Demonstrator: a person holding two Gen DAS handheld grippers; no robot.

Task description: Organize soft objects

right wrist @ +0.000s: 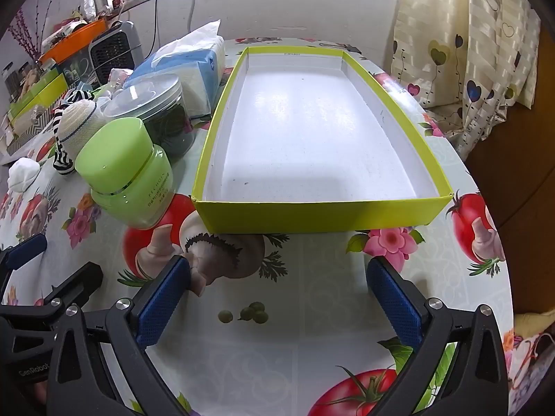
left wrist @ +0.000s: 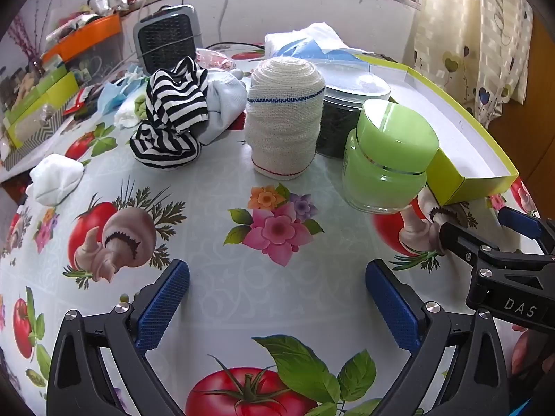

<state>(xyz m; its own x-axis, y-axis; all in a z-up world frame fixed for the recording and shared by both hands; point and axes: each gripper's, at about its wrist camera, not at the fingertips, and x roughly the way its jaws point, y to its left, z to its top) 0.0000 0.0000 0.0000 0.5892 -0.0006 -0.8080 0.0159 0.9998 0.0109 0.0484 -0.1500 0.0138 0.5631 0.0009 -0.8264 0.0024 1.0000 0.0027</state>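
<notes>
Hovering over the near edge of the table, the left gripper is standing released, its blue pads spread wide with nothing between them, only flowered oilcloth showing below. Beside it the right gripper is likewise hanging released and empty, with four small green discs lying on the cloth between its fingers. Just past the right gripper, a yellow-green box is sitting with its white floor bare, reaching away toward the far edge. Standing just left of the box's near corner is a green jar, lid on. Behind that, a dark jar with a clear lid is standing next to a rolled cream bandage, which is upright on its end near the middle of the table. Lying to the left of the roll is a striped black-and-white cloth, resting against a pale blue cloth. Sitting apart toward the left edge is a white wad of cloth. Resting farther back are a tissue pack and a grey fan heater by the far edge.
</notes>
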